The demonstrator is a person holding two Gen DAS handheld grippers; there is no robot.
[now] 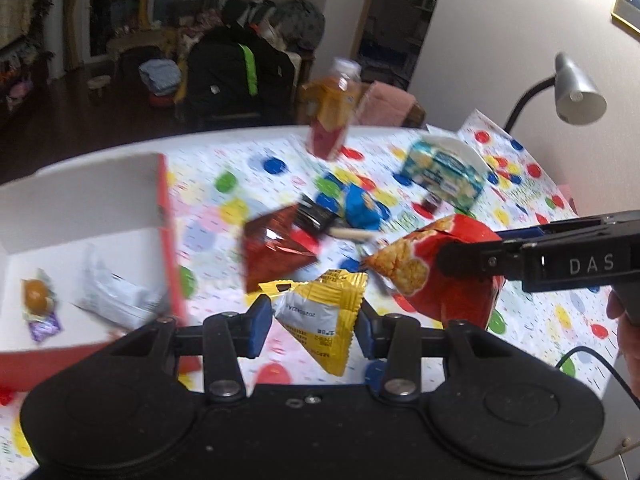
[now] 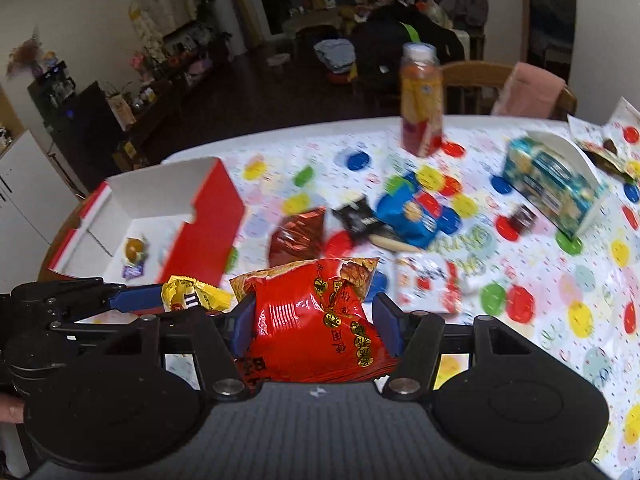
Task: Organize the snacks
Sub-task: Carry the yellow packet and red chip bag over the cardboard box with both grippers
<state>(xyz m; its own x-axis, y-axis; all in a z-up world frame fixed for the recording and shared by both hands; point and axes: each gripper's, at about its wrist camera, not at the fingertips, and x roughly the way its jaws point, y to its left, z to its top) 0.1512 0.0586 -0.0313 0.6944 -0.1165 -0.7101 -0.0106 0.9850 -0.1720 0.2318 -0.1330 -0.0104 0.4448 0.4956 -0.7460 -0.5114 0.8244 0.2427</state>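
Observation:
My left gripper (image 1: pixel 314 322) is shut on a yellow snack packet (image 1: pixel 320 316), held above the table just right of the red box (image 1: pixel 166 220). The same packet (image 2: pixel 192 296) shows at the left of the right wrist view, beside the box (image 2: pixel 212 216). My right gripper (image 2: pixel 314 320) is shut on a red chip bag (image 2: pixel 316 320); in the left wrist view that bag (image 1: pixel 448 276) hangs at the right. Inside the box lie a small orange-and-purple sweet (image 1: pixel 38 304) and a white wrapper (image 1: pixel 116 296).
On the dotted tablecloth (image 2: pixel 540 280) lie a dark red foil pack (image 2: pixel 298 232), a black packet (image 2: pixel 358 218), a blue bag (image 2: pixel 412 216), a white-and-red packet (image 2: pixel 428 284) and a teal box (image 2: pixel 556 188). A juice bottle (image 2: pixel 422 100) stands at the back. A desk lamp (image 1: pixel 576 92) leans over the right edge.

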